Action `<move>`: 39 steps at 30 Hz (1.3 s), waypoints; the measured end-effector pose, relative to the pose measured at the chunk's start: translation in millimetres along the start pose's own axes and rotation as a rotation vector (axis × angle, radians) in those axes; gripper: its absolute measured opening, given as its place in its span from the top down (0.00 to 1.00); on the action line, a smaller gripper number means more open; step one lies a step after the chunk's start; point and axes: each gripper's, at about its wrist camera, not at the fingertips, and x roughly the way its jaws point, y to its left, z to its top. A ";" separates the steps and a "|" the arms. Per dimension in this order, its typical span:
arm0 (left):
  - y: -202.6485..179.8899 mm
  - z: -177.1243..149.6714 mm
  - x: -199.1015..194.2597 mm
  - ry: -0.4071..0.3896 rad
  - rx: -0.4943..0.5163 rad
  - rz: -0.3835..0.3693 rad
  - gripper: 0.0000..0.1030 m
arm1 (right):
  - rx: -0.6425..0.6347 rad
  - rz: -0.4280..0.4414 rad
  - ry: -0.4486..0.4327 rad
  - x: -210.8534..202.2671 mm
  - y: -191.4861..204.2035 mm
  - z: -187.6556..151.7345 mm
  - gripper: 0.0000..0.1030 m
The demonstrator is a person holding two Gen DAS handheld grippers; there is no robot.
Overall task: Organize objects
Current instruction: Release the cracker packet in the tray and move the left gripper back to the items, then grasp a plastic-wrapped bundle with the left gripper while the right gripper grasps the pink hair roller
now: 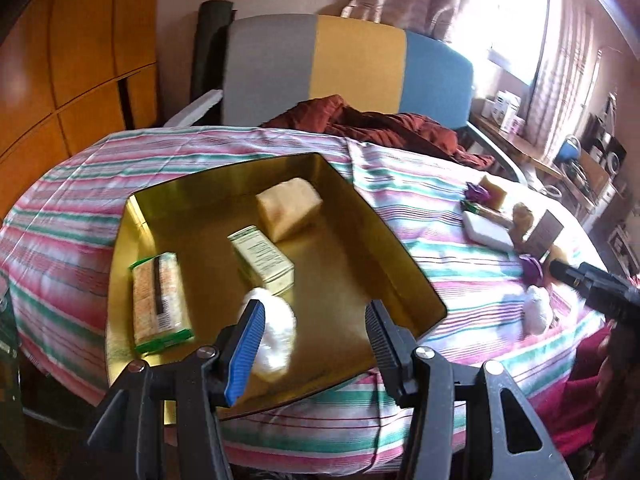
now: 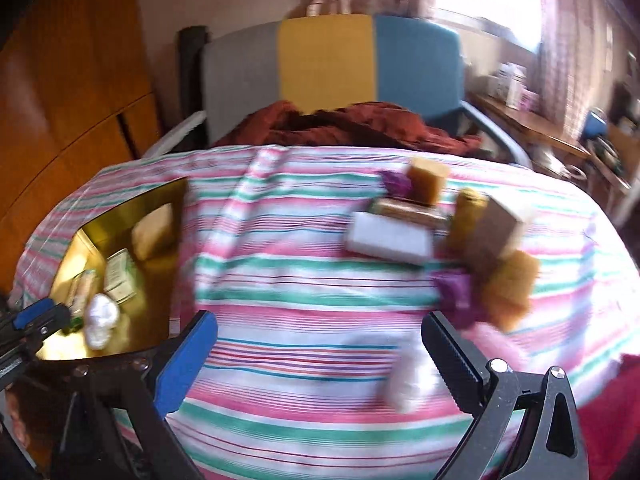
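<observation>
Through the left wrist camera I see my left claw (image 1: pixel 316 344) hanging over the near edge of the gold tray (image 1: pixel 404 256) on the striped tabletop (image 1: pixel 452 268). Its jaws stand partly apart – a white cotton ball (image 1: pixel 276 332) lies against the blue pad, clear of the black one, so nothing is clamped. Inside the tray, at 12 o'clock from the claw, sit a cream tin (image 1: pixel 262 260) and a tan block (image 1: pixel 288 208); a green-edged packet (image 1: pixel 160 304) lies at 10 o'clock.

Through the right wrist camera my right claw (image 2: pixel 320 344) is spread wide over bare cloth, empty. A blurred white lump (image 2: pixel 404 380) lies just beside its black finger. At 1 o'clock – a white bar (image 2: pixel 388 240), brown blocks (image 2: pixel 428 176) and purple wrappers (image 2: pixel 456 292) cluster together.
</observation>
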 end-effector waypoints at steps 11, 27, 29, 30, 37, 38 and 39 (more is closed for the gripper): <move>-91.7 17.2 19.6 0.045 0.215 -0.218 0.49 | 0.264 -0.220 0.015 -10.1 -141.0 10.6 0.00; -239.1 -2.9 93.1 0.259 0.460 -0.500 0.49 | 0.447 -0.119 -0.051 -11.2 -178.3 -2.0 0.00; -249.7 -4.5 99.3 0.284 0.463 -0.516 0.49 | 0.452 -0.109 -0.048 -9.1 -178.6 -2.3 0.00; -256.1 -5.5 103.0 0.288 0.467 -0.518 0.49 | 0.451 -0.106 -0.046 -8.5 -178.5 -2.4 0.00; -274.9 -8.7 128.5 0.306 0.475 -0.485 0.54 | 0.435 -0.108 -0.031 -4.6 -175.7 -2.0 0.00; -274.8 -9.2 130.8 0.304 0.474 -0.477 0.54 | 0.436 -0.108 -0.028 -4.3 -176.4 -2.2 0.00; -273.9 -10.3 133.7 0.304 0.476 -0.465 0.54 | 0.438 -0.108 -0.026 -4.0 -176.8 -2.4 0.00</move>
